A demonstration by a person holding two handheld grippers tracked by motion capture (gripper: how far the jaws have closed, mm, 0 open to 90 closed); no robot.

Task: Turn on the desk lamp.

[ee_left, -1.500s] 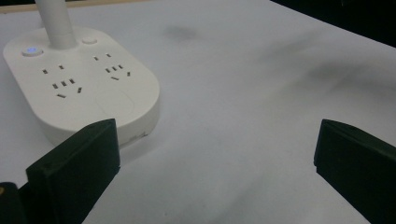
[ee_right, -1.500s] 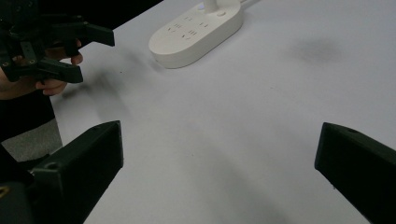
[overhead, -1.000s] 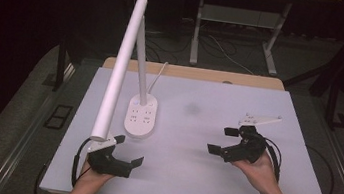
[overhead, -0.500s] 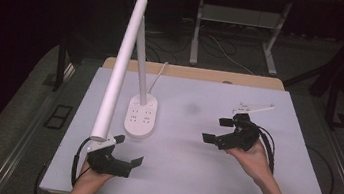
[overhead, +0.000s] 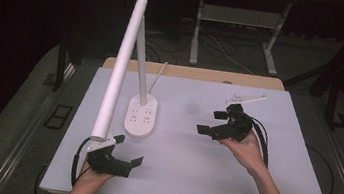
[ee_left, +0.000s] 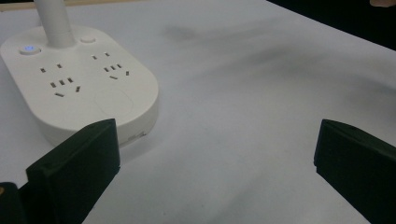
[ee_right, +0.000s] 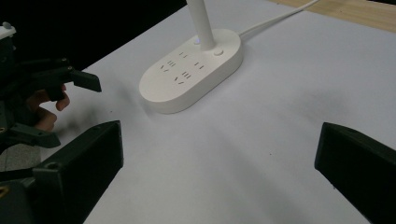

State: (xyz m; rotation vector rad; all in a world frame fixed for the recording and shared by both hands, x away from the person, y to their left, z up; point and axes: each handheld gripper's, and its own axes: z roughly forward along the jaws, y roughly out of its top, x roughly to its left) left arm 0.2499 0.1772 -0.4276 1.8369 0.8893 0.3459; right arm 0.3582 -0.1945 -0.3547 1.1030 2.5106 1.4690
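White desk lamp (overhead: 139,118): smooth matte plastic, oval base with socket slots, standing left of the table's (overhead: 189,180) middle; base's long axis runs near edge to far edge. Tubular head slants toward the near-left corner. Left gripper view adds a lit blue button (ee_left: 29,48). Left gripper (overhead: 118,163) jaws wide, empty, near edge. Right gripper (overhead: 212,122) wide, empty, right of base, apart.
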